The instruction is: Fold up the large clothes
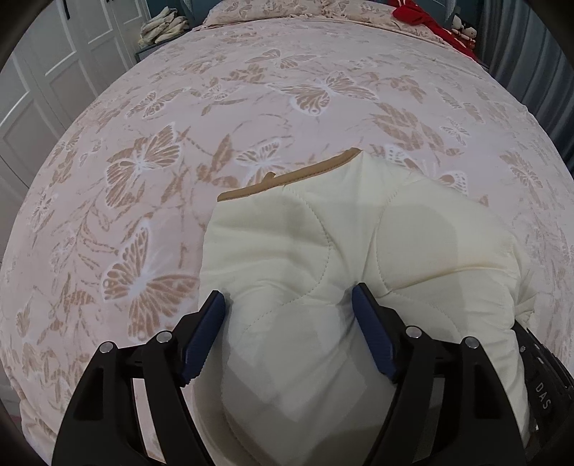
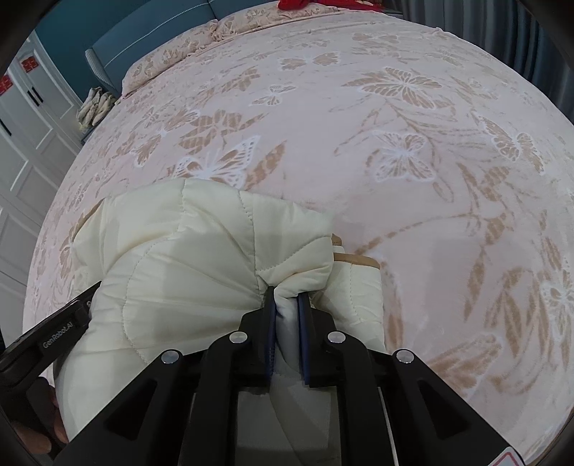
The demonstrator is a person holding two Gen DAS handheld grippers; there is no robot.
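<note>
A cream quilted jacket (image 1: 315, 243) with tan trim (image 1: 287, 179) lies bunched on the bed, close below both grippers. My left gripper (image 1: 287, 322) is open wide. The padded cloth bulges up between its blue pads (image 1: 202, 337), which do not clamp it. In the right wrist view my right gripper (image 2: 287, 308) is shut on a pinched fold of the jacket (image 2: 179, 265), near a tan-edged cuff (image 2: 355, 258). The left gripper's black body (image 2: 53, 329) shows at the jacket's left side, with a hand (image 2: 36, 426) on it.
The pink bedspread (image 1: 179, 125) with tan butterflies stretches far beyond the jacket. Red clothing (image 1: 423, 18) and pillows lie at the head of the bed. A pile of pale cloth (image 1: 161, 27) sits on a stand beside white wardrobe doors (image 1: 43, 82).
</note>
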